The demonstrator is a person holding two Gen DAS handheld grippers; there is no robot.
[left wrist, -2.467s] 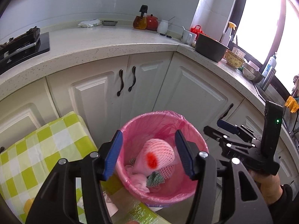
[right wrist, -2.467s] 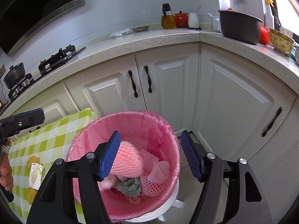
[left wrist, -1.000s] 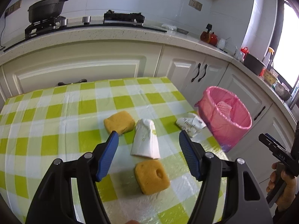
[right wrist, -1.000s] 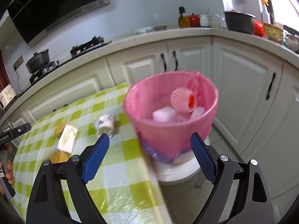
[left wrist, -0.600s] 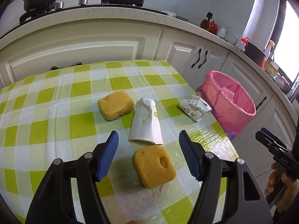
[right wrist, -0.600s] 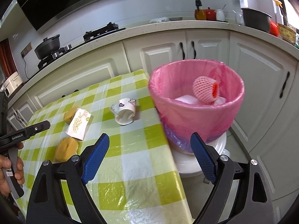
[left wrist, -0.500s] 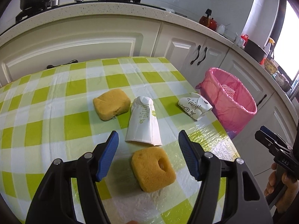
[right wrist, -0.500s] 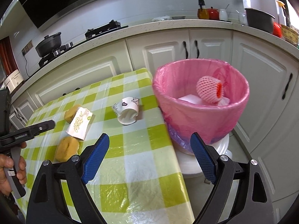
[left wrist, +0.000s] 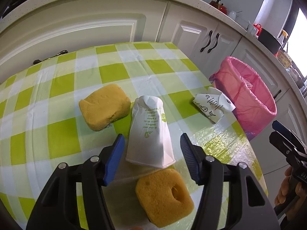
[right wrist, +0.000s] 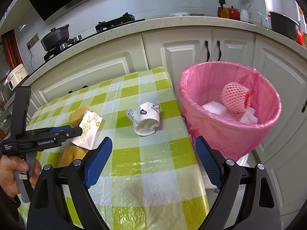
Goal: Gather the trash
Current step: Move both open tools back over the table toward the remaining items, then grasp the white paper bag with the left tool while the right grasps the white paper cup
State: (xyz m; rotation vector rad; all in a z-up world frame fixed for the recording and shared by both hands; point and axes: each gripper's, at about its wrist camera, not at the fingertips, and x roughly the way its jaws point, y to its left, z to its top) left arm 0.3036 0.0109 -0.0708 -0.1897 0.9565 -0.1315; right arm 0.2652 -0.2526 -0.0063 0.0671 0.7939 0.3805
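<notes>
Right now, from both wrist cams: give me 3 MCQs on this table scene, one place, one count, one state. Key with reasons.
1. Where does the crumpled cup with dark print lie?
A. In the bin
B. On the tablecloth near the bin
C. On the counter

2. How many yellow sponges are on the table?
A. One
B. Two
C. Four

3. What state is the left gripper in?
A. Open, around the green-print cup
B. Shut on a sponge
C. Shut and empty

Key:
1 B: it rests on the checked tablecloth, beside the pink bin.
2 B: the far sponge and the near sponge, which has a hole.
3 A: the jaws have been closing, with the green-print cup between them, but gaps show at both pads.
</notes>
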